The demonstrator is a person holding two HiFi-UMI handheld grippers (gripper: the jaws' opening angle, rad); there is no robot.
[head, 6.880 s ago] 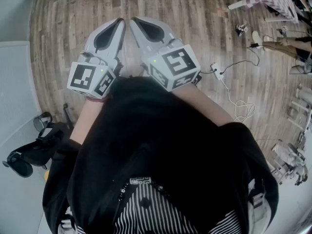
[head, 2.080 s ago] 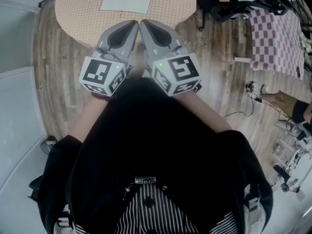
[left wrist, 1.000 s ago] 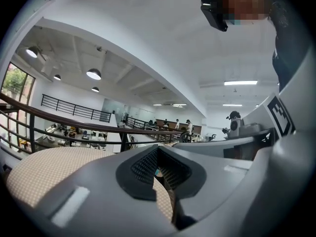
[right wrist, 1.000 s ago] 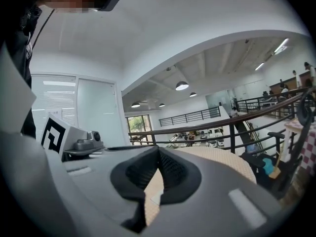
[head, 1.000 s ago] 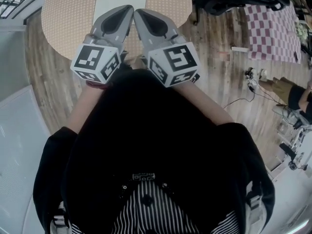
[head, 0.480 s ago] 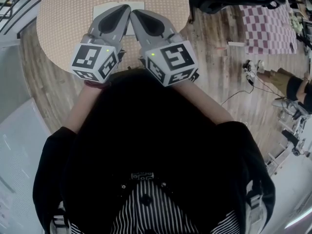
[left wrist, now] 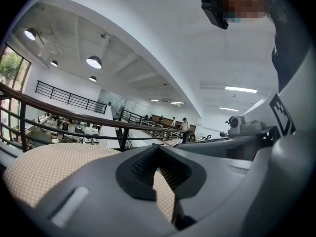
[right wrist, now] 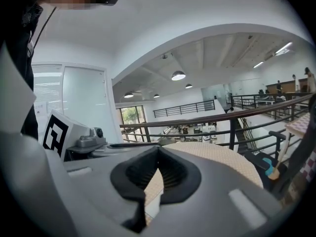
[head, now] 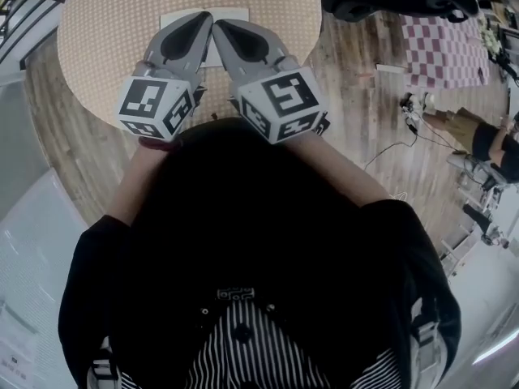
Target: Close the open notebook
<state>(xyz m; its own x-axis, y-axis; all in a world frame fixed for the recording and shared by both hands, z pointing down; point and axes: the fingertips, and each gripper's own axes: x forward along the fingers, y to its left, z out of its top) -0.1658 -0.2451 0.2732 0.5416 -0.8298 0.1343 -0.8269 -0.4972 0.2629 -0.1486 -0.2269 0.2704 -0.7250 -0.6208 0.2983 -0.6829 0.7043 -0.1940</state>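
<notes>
Approach step: left tool [head: 203, 16] and right tool [head: 219, 24], jaws pressed together and empty, hover above the open notebook [head: 233, 16] on the tabletop [head: 105, 23]. Next: lower one tool to a page edge and fold it over

- My left gripper [left wrist: 159, 146] fills the lower frame: its two grey jaws meet at the tips, with nothing between the dark ribbed pads [left wrist: 143, 164].
- Through the hollow behind the tips I see only tan dotted tablecloth.
- The same cloth covers the round table [left wrist: 44, 164], which spreads out to my left, beneath and beyond the jaws.
- The right gripper [left wrist: 193, 138] lies just beside mine on the right, with a square marker [left wrist: 281, 115] on its block.
- A black railing [left wrist: 74, 116] curves behind the table.
- Round ceiling lamps [left wrist: 94, 61] glow up left, and small, distant people [left wrist: 183, 122] stand beyond the railing.
</notes>
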